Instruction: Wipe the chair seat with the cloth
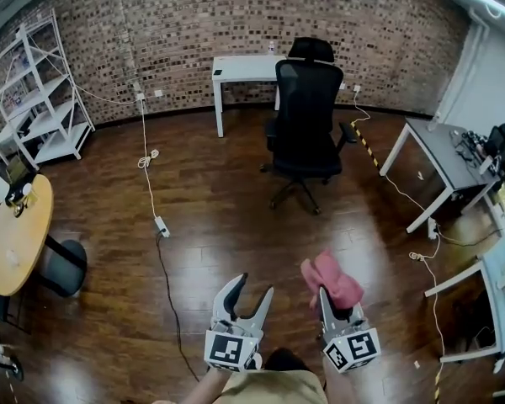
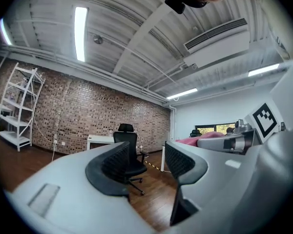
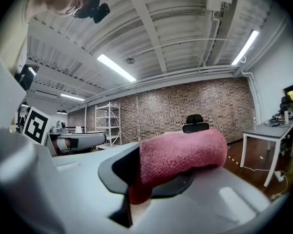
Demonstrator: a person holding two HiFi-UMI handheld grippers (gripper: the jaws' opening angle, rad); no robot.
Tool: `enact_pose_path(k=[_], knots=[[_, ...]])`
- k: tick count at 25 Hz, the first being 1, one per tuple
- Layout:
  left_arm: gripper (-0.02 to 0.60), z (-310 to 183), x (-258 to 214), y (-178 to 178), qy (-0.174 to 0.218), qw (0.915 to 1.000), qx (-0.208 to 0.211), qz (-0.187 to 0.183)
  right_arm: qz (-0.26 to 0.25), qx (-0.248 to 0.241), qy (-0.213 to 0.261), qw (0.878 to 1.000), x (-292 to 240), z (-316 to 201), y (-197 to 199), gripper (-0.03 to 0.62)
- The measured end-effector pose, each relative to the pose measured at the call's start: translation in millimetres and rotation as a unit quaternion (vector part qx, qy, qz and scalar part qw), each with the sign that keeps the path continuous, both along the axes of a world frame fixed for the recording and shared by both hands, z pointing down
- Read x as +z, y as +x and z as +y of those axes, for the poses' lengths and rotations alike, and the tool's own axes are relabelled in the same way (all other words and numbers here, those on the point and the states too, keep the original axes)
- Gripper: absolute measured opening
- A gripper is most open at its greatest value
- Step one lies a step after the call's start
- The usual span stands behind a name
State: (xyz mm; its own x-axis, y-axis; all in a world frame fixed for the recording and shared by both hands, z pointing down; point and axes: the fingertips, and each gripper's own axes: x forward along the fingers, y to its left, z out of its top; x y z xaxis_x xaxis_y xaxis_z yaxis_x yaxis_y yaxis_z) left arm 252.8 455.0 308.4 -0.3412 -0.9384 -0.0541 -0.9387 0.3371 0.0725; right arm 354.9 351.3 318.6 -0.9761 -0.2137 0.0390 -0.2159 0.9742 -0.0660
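Task barely begun: cloth [image 1: 330, 278] in grip, seat [image 1: 304, 163] not yet wiped. Right gripper [image 1: 326, 293] clamped on pink cloth, roll bulging past fingertips. Left gripper [image 1: 253, 286] empty, fingers [image 1: 232, 293] spread, nothing between. Chair [image 1: 303, 124] well ahead of both fingertip pairs, across floor [image 1: 202, 217]. Both grippers low, side by side, tips toward chair. Left to do: approach, press cloth on seat, wipe.

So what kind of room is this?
Likely an office or lab workspace: a chair by a desk, shelves at the left, and a brick wall behind.
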Motion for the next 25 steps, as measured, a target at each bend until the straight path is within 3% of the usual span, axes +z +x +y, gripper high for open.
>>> enact_pose_path(k=[4,10,25], knots=[[0.204,-26.8,12.1,-35.6,-0.01,0.9999,-0.007,0.01,0.018,-0.001,-0.013,1.0,13.4,-27.5,-29.3,0.032],[0.206,-103.9,23.4,-96.4,-0.006,0.9992,-0.021,0.035,0.022,-0.003,-0.024,0.999,30.2,-110.7,-80.9,0.034],[0.205,-363.2,-19.9,-281.6,-0.011,0.9986,-0.048,-0.018,-0.008,-0.023,-0.012,1.0,-3.0,-382.9,-267.9,0.034]])
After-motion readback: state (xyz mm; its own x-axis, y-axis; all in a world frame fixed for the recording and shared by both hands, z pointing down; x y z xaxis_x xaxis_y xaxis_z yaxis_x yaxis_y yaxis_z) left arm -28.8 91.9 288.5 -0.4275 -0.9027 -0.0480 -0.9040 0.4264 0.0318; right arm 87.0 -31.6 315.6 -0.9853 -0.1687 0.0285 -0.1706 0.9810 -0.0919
